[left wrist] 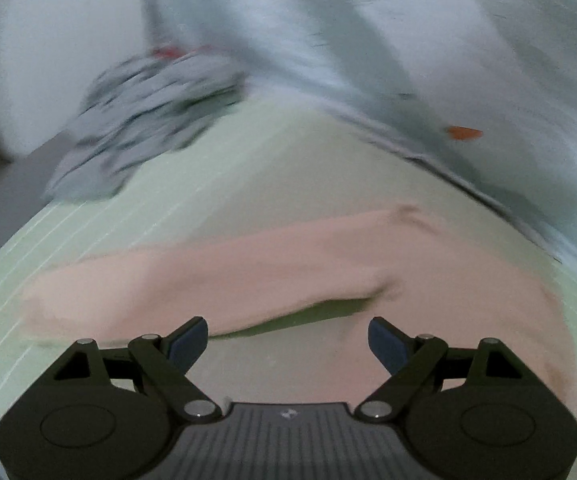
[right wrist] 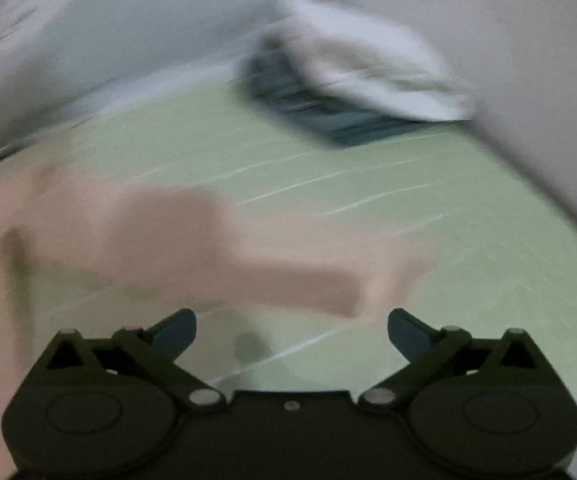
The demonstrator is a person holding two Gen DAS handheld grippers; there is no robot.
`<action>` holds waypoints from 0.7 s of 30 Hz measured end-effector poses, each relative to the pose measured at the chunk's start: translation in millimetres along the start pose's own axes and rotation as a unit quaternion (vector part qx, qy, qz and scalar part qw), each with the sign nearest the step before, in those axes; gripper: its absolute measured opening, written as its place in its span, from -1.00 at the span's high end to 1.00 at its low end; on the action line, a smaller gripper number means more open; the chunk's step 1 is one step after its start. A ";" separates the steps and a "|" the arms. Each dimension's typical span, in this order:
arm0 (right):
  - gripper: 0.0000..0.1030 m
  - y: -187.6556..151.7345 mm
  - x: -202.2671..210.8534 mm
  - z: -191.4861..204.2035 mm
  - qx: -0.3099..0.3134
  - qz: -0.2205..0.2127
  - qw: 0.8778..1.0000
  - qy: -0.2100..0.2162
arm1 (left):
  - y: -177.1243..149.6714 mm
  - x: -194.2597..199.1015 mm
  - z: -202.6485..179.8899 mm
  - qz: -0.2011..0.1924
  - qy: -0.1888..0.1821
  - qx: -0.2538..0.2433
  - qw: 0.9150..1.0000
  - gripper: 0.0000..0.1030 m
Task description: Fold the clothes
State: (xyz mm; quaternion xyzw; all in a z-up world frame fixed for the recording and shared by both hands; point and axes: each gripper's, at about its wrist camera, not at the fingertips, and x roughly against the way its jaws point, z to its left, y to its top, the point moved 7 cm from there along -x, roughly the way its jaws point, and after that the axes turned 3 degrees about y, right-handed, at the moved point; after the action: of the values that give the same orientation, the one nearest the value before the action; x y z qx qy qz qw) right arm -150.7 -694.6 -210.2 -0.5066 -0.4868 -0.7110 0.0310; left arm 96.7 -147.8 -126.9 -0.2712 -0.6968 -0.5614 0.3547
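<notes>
A pink garment (left wrist: 248,276) lies spread on the pale green striped surface (left wrist: 248,168). In the left wrist view its long sleeve runs left just ahead of my left gripper (left wrist: 288,340), which is open and empty above the cloth. In the right wrist view the pink garment (right wrist: 168,248) lies left and centre, blurred, with a sleeve end reaching right. My right gripper (right wrist: 292,332) is open and empty just above the surface near that sleeve.
A grey patterned garment (left wrist: 140,120) lies crumpled at the far left. A pale blue sheet with orange marks (left wrist: 408,60) borders the far right. In the right wrist view a stack of dark and white folded clothes (right wrist: 352,84) sits at the far edge.
</notes>
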 end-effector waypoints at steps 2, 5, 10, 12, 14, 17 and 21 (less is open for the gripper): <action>-1.00 -9.2 4.5 38.4 0.024 0.019 0.998 0.049 | -0.1 -4.5 32.9 0.009 0.014 0.030 0.999 -0.71; -1.00 -24.7 18.3 99.9 0.054 0.029 0.992 0.111 | 1.0 -11.8 81.4 0.020 0.039 0.062 0.997 -0.71; -1.00 -54.9 35.3 174.4 0.102 0.024 0.982 0.155 | 4.0 -25.5 154.1 0.032 0.075 0.088 0.993 -0.71; -1.00 -70.7 38.0 195.3 0.121 0.029 0.979 0.163 | 5.2 -35.0 176.7 0.041 0.079 0.096 0.991 -0.71; -1.00 -83.1 39.8 203.2 0.123 0.020 0.980 0.153 | 6.1 -44.8 194.6 0.051 0.074 0.098 0.991 -0.71; -1.00 -95.5 45.2 206.4 0.104 -0.021 0.987 0.122 | 6.0 -55.2 208.8 0.062 0.066 0.079 0.993 -0.71; -1.00 -108.6 50.3 208.4 0.085 -0.082 0.988 0.099 | 7.1 -71.9 213.8 0.075 0.056 0.036 0.995 -0.72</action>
State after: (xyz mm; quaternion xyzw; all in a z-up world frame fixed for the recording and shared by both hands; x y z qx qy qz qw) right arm -89.6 -464.3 -241.5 -0.3877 -0.5798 -0.7138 0.0633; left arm 104.8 63.7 -205.3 -0.2784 -0.6733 -0.5217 0.4438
